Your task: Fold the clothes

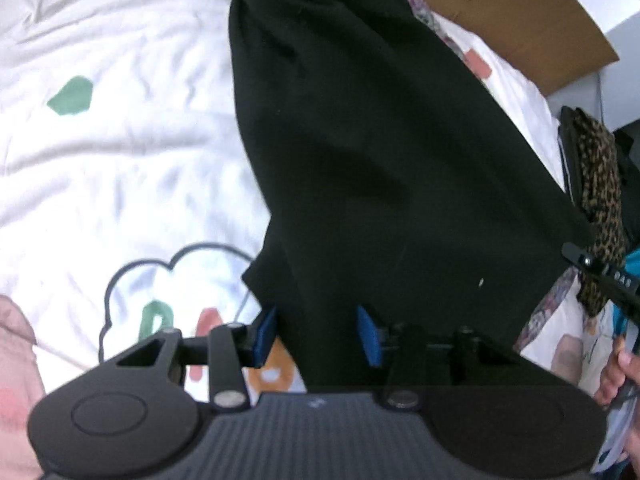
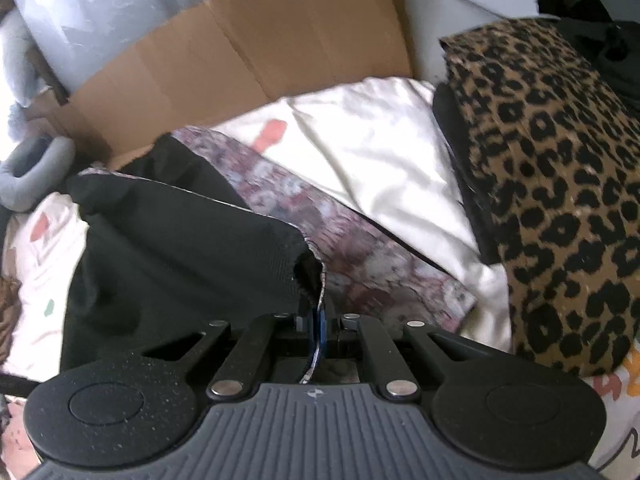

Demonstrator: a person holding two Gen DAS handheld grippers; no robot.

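Jaws apparently astride black garment (image 1: 380,140)

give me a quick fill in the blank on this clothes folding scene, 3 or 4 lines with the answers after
1. The right tongs are shut on the edge of the ____ garment.
2. The folded garment at the right of the right wrist view has a ____ print.
3. Behind the bed stands a brown ____ box.
4. The left tongs have blue pads that stand ____, with black cloth between them.

Missing words: black; leopard; cardboard; apart
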